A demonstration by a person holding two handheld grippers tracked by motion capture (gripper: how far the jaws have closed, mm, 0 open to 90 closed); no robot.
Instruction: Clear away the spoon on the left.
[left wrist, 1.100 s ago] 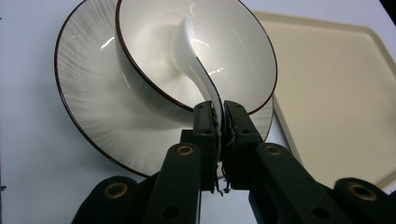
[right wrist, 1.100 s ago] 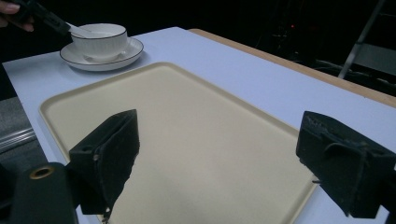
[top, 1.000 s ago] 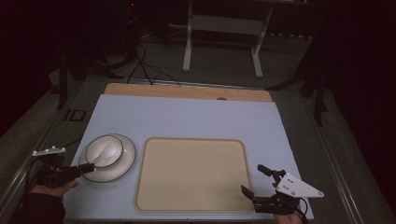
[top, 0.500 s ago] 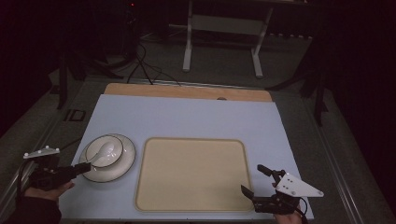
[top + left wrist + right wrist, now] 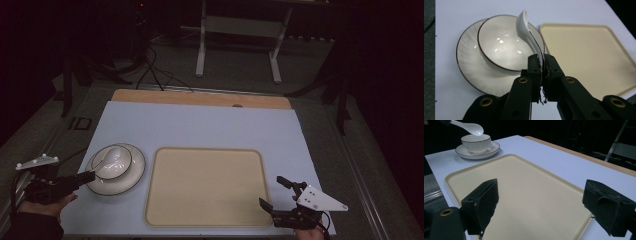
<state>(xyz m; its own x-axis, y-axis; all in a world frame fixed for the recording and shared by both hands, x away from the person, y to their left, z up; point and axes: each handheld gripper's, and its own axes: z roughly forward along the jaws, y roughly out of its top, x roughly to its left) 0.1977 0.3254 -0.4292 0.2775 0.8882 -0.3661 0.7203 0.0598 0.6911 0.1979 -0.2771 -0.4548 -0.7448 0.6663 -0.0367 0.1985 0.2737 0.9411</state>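
White spoon (image 5: 527, 32), clamped in the left gripper (image 5: 541, 65), has risen above the bowl (image 5: 504, 47); the right gripper (image 5: 539, 205), jaws apart, stayed put.

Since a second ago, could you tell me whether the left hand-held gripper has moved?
Yes. The left hand-held gripper, shut on the spoon, has drawn back toward the table's left edge and lifted the spoon above the bowl, which stayed put.

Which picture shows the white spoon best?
The left gripper view: the spoon looms large, its handle pinched by the left gripper over the bowl. The right gripper view shows it small and far off; the high view barely shows it.
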